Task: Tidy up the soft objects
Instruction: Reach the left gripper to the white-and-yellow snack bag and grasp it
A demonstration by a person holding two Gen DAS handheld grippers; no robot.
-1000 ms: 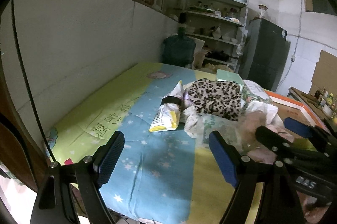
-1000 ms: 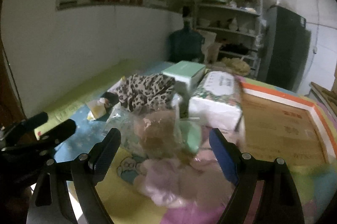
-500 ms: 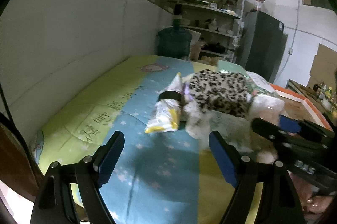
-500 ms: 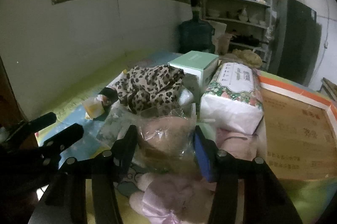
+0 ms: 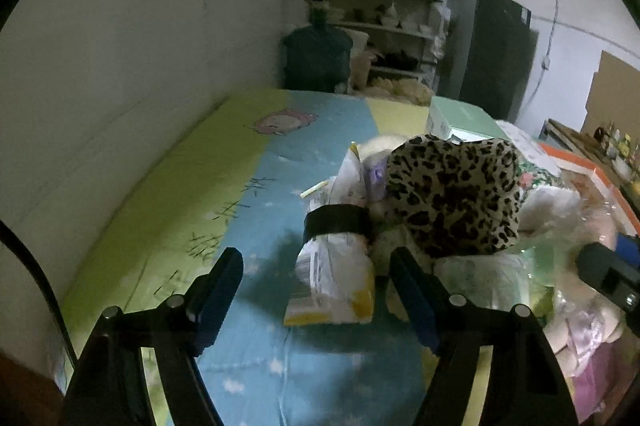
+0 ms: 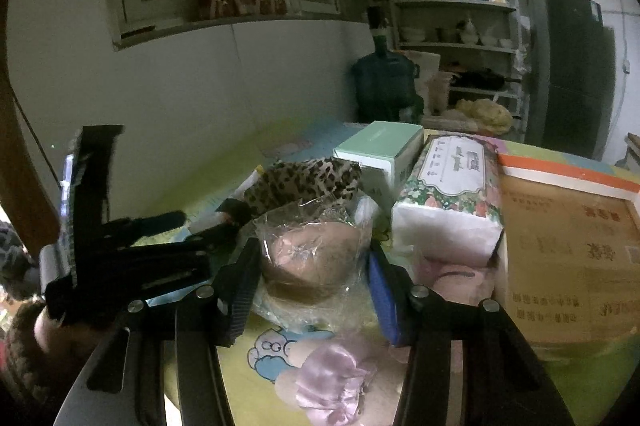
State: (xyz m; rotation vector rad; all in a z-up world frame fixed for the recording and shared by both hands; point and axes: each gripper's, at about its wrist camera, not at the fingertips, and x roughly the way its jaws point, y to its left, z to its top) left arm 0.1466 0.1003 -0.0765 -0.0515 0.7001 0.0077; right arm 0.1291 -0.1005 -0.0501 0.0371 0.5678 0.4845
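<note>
My right gripper (image 6: 316, 286) is shut on a pink plush toy in a clear plastic bag (image 6: 312, 262), its fingers pressing both sides. My left gripper (image 5: 316, 290) is open, its fingers either side of the near end of a yellow-white snack packet (image 5: 336, 278) with a black band (image 5: 338, 222). A leopard-print soft item (image 5: 456, 198) lies just behind the packet; it also shows in the right wrist view (image 6: 304, 182). A pink satin soft toy (image 6: 332, 382) lies under my right gripper.
A floral tissue pack (image 6: 452, 194), a mint-green box (image 6: 380, 150) and a brown cardboard box (image 6: 568, 258) stand on the patterned cloth (image 5: 240, 210). A wall runs along the left. A water jug (image 5: 316, 58), shelves and a dark fridge (image 5: 492, 54) stand behind.
My right gripper has closed from wide open onto the bagged pink toy. My left gripper has moved forward and right, so the snack packet now lies between its open fingers.
</note>
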